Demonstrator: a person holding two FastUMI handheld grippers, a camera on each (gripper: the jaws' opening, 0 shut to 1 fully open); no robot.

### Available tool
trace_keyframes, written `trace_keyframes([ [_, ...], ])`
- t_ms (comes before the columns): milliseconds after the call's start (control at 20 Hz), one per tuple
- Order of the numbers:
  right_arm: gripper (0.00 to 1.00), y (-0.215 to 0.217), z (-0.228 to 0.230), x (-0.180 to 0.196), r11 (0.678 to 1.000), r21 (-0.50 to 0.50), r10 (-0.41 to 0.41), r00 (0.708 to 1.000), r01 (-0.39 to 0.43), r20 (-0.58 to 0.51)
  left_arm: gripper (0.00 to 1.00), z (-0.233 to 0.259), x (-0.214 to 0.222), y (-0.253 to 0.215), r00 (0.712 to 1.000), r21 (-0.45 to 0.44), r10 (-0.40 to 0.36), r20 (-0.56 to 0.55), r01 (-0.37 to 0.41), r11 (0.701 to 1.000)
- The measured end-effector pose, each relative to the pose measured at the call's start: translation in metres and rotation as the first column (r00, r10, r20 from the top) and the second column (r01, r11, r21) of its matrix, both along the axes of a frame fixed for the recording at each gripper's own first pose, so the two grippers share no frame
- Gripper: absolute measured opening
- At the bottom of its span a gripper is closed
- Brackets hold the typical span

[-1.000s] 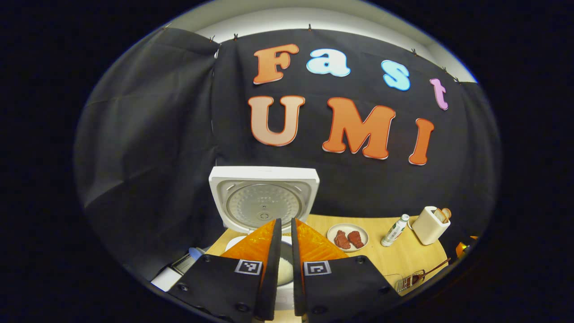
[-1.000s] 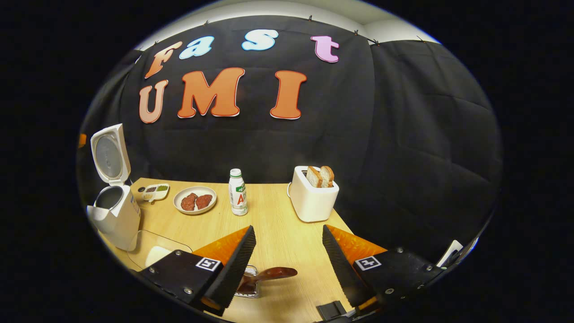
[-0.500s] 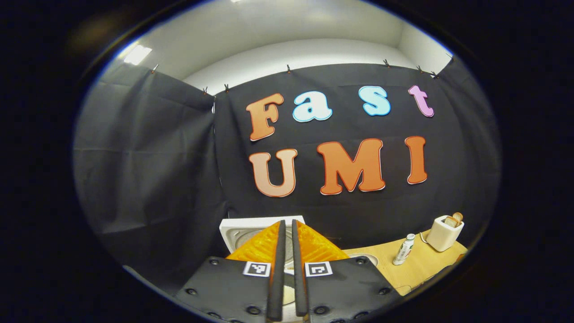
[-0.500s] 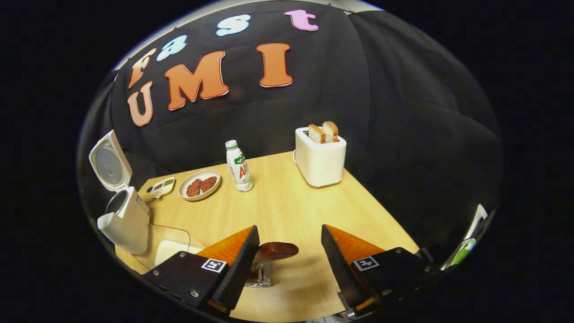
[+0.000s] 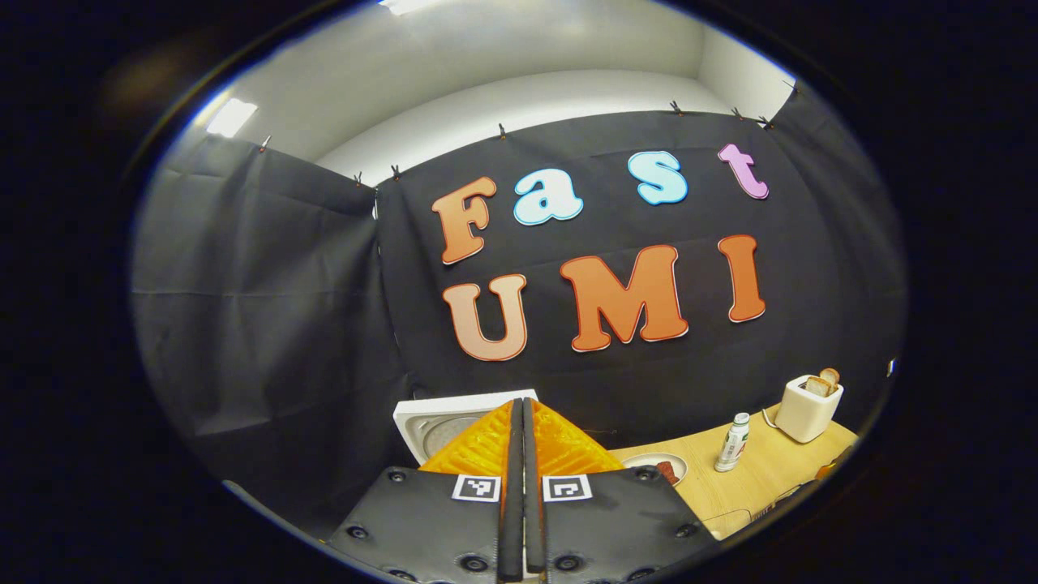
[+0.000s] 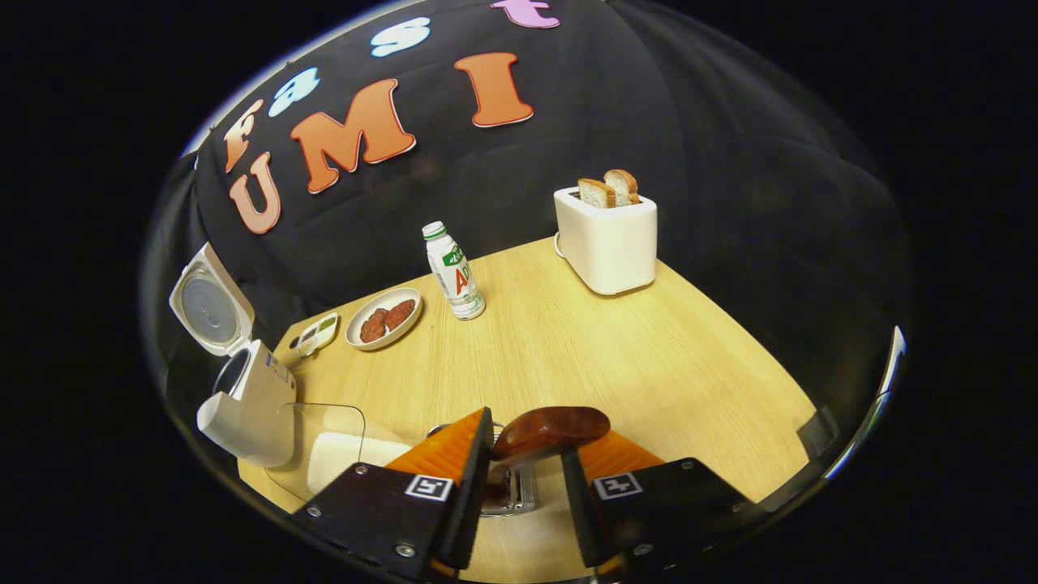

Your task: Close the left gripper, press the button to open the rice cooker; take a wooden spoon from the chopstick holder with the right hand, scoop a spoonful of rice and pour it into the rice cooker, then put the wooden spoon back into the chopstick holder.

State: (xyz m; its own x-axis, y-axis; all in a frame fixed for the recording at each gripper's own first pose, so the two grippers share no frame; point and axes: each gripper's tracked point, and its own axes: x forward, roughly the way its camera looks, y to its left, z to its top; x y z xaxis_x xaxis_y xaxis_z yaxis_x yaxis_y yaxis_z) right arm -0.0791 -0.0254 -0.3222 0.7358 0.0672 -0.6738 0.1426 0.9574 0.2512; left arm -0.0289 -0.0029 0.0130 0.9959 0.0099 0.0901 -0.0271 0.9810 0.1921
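Lid up. Right gripper (image 6: 523, 478) fingers part-closed around wooden spoon (image 6: 550, 424), contact unclear; next: clamp, lift. Left gripper (image 5: 522, 478) fingers together.

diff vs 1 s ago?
The left gripper lifted away from the open rice cooker and shut fully. The right gripper came down over the wooden spoon, fingers narrowing around it; grasp unconfirmed. Plate, bottle and toaster stayed put.
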Motion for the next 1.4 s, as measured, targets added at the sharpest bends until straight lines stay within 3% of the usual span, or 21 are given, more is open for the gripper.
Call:
trace_keyframes([
  [50,0.40,0.006,0.000,-0.002,0.999,0.037,-0.006,1.000,0.006,-0.007,0.03,-0.003,0.001,0.003,1.000,0.013,0.008,-0.008,-0.008,1.000],
  [100,0.41,0.010,0.001,-0.002,0.997,0.076,-0.027,1.000,0.028,-0.017,0.03,-0.007,0.001,0.004,1.000,0.019,0.017,-0.013,-0.017,1.000],
  [150,0.33,0.010,0.002,-0.001,0.992,0.109,-0.058,0.998,0.061,-0.027,0.03,-0.011,0.003,0.004,1.000,0.019,0.015,-0.024,-0.015,1.000],
  [300,0.19,0.020,0.002,0.001,0.987,0.127,-0.098,0.995,0.101,-0.034,0.03,-0.023,0.006,0.010,0.999,0.014,0.015,-0.051,-0.014,1.000],
  [500,0.12,0.027,0.034,0.005,0.984,0.135,-0.116,0.993,0.113,0.009,0.05,-0.029,0.006,0.022,0.998,0.003,0.011,-0.059,-0.011,1.000],
  [650,0.12,0.017,0.069,0.013,0.982,0.090,-0.170,0.983,0.163,0.070,0.06,-0.036,0.005,0.026,0.998,-0.014,-0.005,-0.069,0.004,1.000],
  [800,0.12,0.031,0.114,0.021,0.982,0.104,-0.170,0.973,0.155,0.156,0.11,-0.045,0.006,0.035,0.997,-0.018,0.003,-0.083,-0.005,1.000],
  [900,0.12,0.054,0.130,0.023,0.986,0.127,-0.128,0.975,0.106,0.181,0.22,-0.049,0.007,0.038,0.996,-0.040,-0.009,-0.093,0.006,0.999],
  [950,0.12,0.067,0.135,0.024,0.988,0.136,-0.102,0.976,0.077,0.191,0.36,-0.051,0.008,0.039,0.995,-0.052,-0.014,-0.100,0.009,0.999],
  [1100,0.12,0.108,0.129,0.023,0.993,0.119,-0.012,0.981,-0.011,0.193,0.52,-0.054,0.009,0.055,0.993,-0.081,-0.012,-0.114,0.003,0.997],
  [1150,0.12,0.121,0.123,0.022,0.993,0.111,0.016,0.983,-0.037,0.185,0.51,-0.055,0.009,0.060,0.993,-0.091,-0.013,-0.120,0.002,0.996],
  [1200,0.12,0.135,0.117,0.020,0.993,0.099,0.048,0.983,-0.066,0.177,0.51,-0.057,0.009,0.067,0.992,-0.097,-0.007,-0.122,-0.005,0.995],
  [1300,0.12,0.154,0.097,0.019,0.992,0.046,0.107,0.983,-0.116,0.151,0.70,-0.059,0.007,0.075,0.992,-0.102,-0.005,-0.129,-0.008,0.995],
  [1400,0.12,0.167,0.079,0.019,0.987,-0.032,0.161,0.977,-0.159,0.139,0.80,-0.061,0.005,0.089,0.991,-0.094,0.012,-0.131,-0.024,0.995],
])
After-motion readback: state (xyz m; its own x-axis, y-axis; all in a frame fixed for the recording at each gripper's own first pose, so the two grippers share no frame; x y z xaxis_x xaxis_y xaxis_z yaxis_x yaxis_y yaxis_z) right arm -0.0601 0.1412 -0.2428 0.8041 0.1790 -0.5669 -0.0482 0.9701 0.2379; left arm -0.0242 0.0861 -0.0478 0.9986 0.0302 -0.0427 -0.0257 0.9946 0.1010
